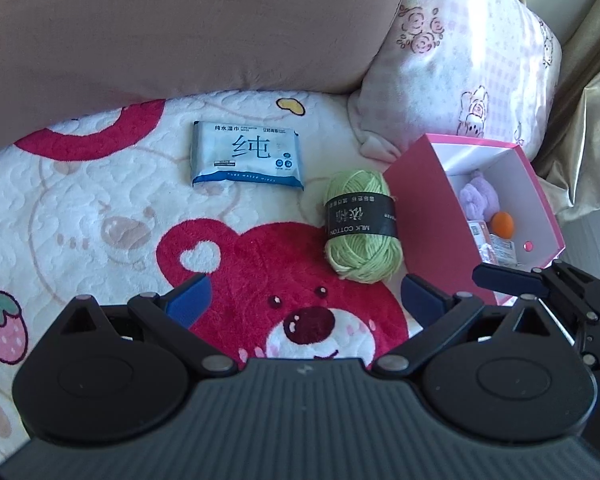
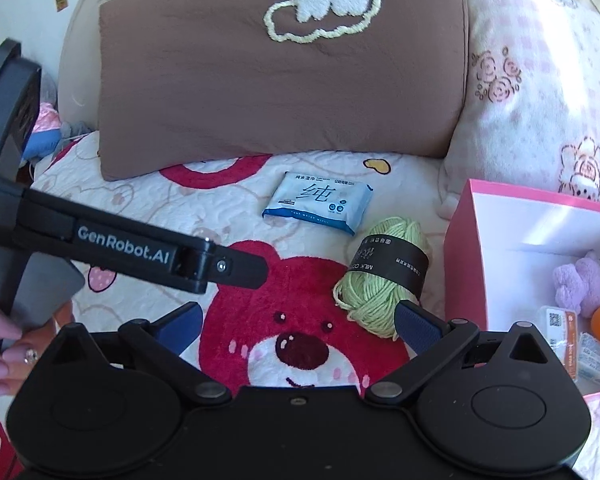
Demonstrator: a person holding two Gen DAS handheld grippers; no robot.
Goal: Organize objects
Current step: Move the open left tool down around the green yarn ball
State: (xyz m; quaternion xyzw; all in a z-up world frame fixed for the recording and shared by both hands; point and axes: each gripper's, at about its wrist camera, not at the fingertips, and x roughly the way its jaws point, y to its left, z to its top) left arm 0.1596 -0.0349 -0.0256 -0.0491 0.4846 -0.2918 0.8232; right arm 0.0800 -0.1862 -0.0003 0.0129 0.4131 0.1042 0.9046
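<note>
A bed (image 2: 148, 208) under a cream fleece blanket (image 1: 80, 200) printed with a red bear (image 1: 300, 292) and strawberries; on it, a blue-and-white wet-wipes packet (image 1: 246, 155), flat, near the middle; just right of that, a green yarn ball (image 1: 362, 226) with a black band; beside the yarn, a pink box (image 1: 428, 216), open-topped; behind, a brown pillow (image 2: 284, 92) and a pink floral pillow (image 2: 540, 92).
</note>
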